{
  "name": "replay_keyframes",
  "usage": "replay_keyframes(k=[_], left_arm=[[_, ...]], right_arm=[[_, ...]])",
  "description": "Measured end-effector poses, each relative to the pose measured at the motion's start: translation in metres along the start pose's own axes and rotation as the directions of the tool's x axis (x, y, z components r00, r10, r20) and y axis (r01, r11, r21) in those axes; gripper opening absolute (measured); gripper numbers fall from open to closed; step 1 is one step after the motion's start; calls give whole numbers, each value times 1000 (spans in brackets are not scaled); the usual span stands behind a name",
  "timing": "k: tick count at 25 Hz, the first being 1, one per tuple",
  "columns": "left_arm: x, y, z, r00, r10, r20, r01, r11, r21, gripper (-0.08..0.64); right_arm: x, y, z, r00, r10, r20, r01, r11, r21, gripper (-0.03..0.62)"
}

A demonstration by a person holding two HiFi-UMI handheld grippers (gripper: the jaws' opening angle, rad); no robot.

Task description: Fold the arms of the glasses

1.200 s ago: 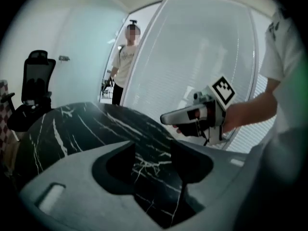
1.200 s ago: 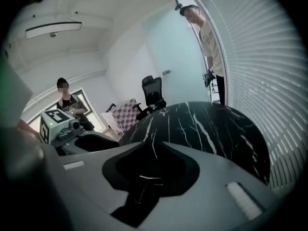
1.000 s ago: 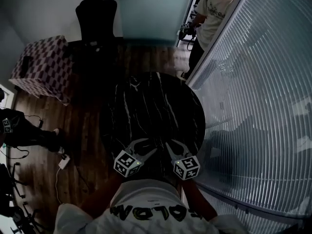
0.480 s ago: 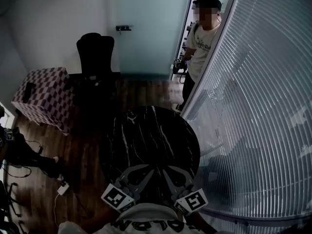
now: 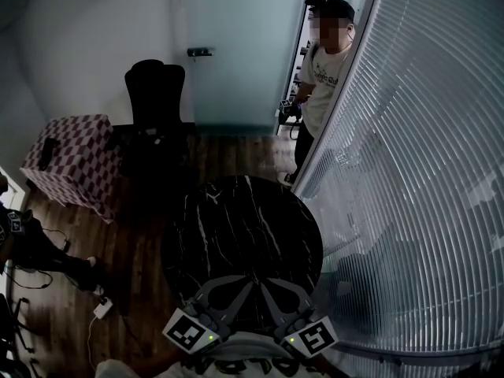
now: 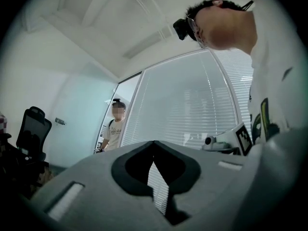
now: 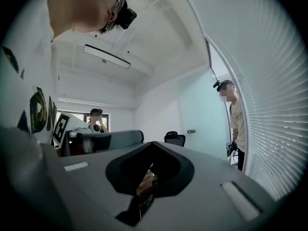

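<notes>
While both grippers sit at the bottom edge of the head view, close to the wearer's chest, only that view gives me the room from above. It shows the tall white slatted blind wall (image 5: 409, 172) down the right and the brown wooden plank floor (image 5: 134, 242). The round black marble table with white veins (image 5: 244, 227) is in the middle. The black high-backed office chair (image 5: 153, 93) and the dark-and-white checked box (image 5: 71, 156) are at the left.

The two gripper views look across the room and take in the white ceiling. Only the right gripper view catches the long ceiling light bar (image 7: 106, 57) and a second person at the far wall (image 7: 96, 120). The standing person in a dark cap and white T-shirt (image 5: 327, 77), at the doorway, shows in all three views.

The left gripper (image 6: 154, 142) has just been closing its jaws; the tips now meet with nothing between them. The right gripper (image 7: 153, 143) is clenched the same way, empty. I cannot find the glasses in any view; the dark tabletop gives me no outline of them.

The wearer's white shirt (image 7: 26, 81) carries big dark letters, but the frame edges cut them off and I cannot read a word. The standing person's chest print is too small to read. The gripper cubes (image 5: 189, 333) bear only black-and-white square markers.
</notes>
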State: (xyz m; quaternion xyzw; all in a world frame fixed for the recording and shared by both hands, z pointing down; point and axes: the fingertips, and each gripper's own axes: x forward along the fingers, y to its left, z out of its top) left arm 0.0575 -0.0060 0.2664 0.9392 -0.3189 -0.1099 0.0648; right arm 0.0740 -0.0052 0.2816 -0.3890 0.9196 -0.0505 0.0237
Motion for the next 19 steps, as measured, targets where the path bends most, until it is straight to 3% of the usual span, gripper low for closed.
replay_keyframes(k=[12,19], left_arm=[[2,-7,1,1000,13,-5,-13,1000,-11,0],[10,-17,-17,1000,5,-12,-5,1000,-5,0]], right_arm=[[-11,-8,5,1000,-16,-14,16,1000,-15,2],[-24,-16,-6,1000,-1,0,1,1000,-17,2]])
